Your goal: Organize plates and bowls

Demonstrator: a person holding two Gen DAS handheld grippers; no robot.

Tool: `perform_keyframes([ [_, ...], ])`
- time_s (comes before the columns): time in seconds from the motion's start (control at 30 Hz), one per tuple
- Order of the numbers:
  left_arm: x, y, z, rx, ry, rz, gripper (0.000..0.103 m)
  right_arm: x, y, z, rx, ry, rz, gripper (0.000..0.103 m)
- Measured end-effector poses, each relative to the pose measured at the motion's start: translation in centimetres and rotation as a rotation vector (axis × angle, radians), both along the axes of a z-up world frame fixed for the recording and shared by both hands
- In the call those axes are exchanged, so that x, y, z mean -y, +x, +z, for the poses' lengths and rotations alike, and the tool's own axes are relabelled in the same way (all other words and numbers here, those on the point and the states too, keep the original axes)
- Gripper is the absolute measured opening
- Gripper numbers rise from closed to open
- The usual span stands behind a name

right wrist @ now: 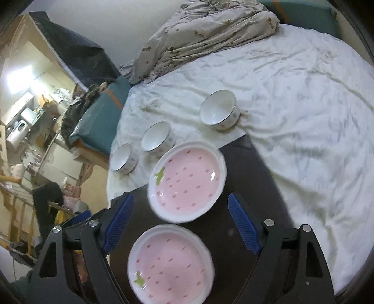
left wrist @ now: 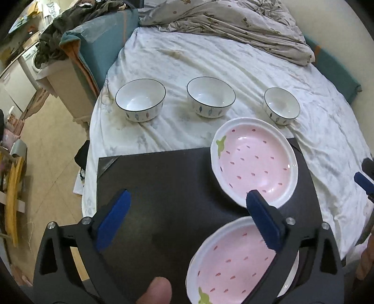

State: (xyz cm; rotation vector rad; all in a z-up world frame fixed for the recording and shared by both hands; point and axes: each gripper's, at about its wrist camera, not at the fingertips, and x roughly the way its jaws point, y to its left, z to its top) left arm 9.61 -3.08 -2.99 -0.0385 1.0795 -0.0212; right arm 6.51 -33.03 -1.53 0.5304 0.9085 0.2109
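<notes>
Two pink strawberry-patterned plates lie side by side on a black board (left wrist: 163, 187) on the bed: the far plate (left wrist: 254, 161) (right wrist: 187, 182) and the near plate (left wrist: 233, 259) (right wrist: 170, 264). Three white dark-rimmed bowls stand in a row on the sheet beyond: the left bowl (left wrist: 140, 103) (right wrist: 124, 159), the middle bowl (left wrist: 210, 97) (right wrist: 157, 138) and the right bowl (left wrist: 281, 105) (right wrist: 218, 113). My left gripper (left wrist: 189, 195) hangs open above the board, its right finger over the near plate's rim. My right gripper (right wrist: 181, 198) is open above both plates, holding nothing.
A crumpled grey duvet (left wrist: 233, 21) (right wrist: 205, 30) lies at the bed's far end. A teal cushion (left wrist: 105, 42) and piled clothes flank the bed's left side, with the floor (left wrist: 53, 152) below. The board's left edge nearly reaches the mattress edge. A thumb (left wrist: 156, 290) shows at the bottom.
</notes>
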Motion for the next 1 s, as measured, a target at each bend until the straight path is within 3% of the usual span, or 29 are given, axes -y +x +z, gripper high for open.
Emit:
perform_keyframes([
  [0.27,-0.3,4.2,-1.7,0.010,-0.010,0.002,0.101,3.6,4.8,-3.9,-0.084,0.031,-0.087,0.085],
  [0.43,-0.2,6.9,-3.9,-0.022,0.054,0.029,0.101,4.9,6.6,-7.0,-0.169,-0.003,-0.112,0.085],
  [0.63,-0.3,8.5,-5.7,-0.078,-0.031,0.042,0.101,5.2,9.2,-9.9,-0.242,0.075,-0.077,0.085],
  [0.77,0.3,9.4,-7.3,-0.136,-0.084,0.019,0.089,4.2,10.4,-11.7,-0.302,0.141,-0.040,0.085],
  [0.93,1.8,9.9,-9.1,-0.201,-0.113,-0.025,0.076,2.3,11.7,-13.0,-0.350,0.094,0.023,0.084],
  [1.0,2.2,10.0,-9.5,-0.219,-0.134,-0.032,0.067,1.7,12.0,-13.8,-0.374,0.083,0.047,0.078],
])
